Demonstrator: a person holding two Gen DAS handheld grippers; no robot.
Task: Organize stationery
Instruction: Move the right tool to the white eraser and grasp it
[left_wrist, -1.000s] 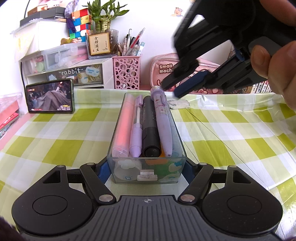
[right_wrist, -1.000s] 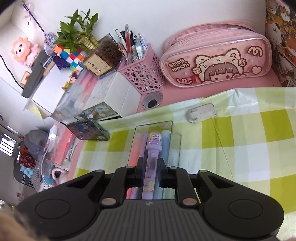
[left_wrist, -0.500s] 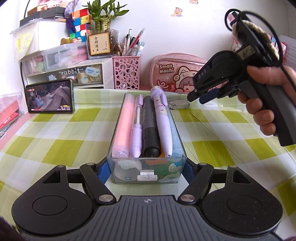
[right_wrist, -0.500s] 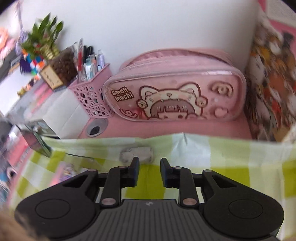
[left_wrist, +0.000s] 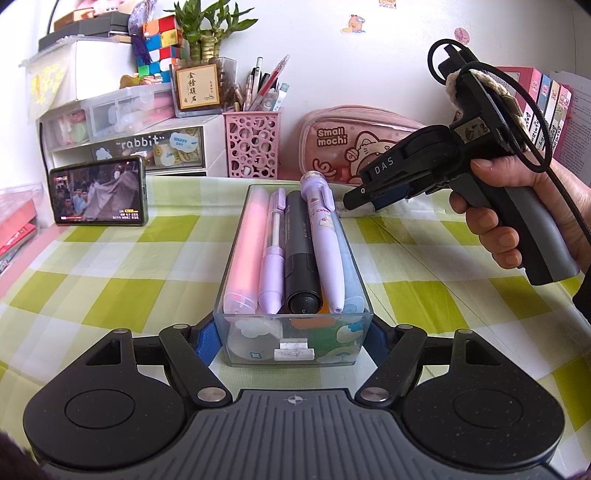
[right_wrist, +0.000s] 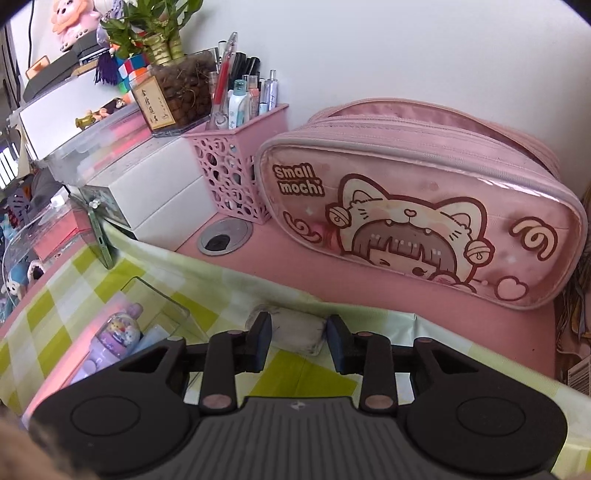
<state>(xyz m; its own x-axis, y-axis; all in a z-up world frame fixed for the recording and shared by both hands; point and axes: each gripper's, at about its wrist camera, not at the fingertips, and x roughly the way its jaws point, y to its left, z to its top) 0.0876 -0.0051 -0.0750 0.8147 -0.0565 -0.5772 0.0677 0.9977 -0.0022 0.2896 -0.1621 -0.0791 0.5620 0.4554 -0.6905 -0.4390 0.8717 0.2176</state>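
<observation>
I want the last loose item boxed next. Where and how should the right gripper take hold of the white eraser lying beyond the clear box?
Grip the white eraser across its short width, at mid-length, coming down from above. It lies flat on the checked cloth, and the right gripper, its jaws opening, probably already straddles it.

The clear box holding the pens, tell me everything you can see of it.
The clear box is a long, narrow, open-topped rectangular container, seemingly transparent plastic, lying flat on the checked tablecloth. Five pens and markers lie lengthwise in it, side by side; small items, including a white one, sit beneath them. Cartoon stickers show at its near end. The left hand-held gripper is shut on that near end.
</observation>
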